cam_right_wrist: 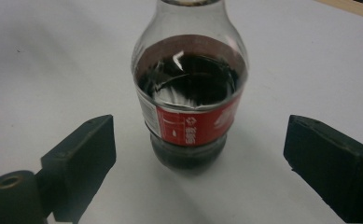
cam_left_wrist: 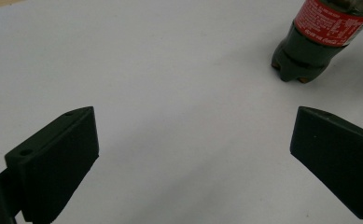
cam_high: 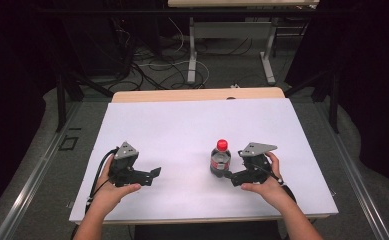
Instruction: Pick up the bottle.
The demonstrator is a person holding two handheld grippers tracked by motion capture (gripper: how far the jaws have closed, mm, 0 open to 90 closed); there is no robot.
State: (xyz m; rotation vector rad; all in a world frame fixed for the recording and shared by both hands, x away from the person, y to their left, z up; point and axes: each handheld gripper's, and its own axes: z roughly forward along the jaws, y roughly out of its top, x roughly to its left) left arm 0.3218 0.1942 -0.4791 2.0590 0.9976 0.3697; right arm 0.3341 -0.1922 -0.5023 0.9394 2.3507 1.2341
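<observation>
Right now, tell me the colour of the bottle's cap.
Red; the bottle cap shows best in the high view.

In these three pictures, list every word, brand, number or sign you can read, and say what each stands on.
No text can be read for certain.
Red label on the bottle: white print and a small square sign, too blurred to read.
The same label in the left gripper view: fine white lines, too small to read.
Red cap: no marking that can be made out.

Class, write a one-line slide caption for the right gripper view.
Open right gripper lined up on an upright cola bottle standing on a white table.
</observation>
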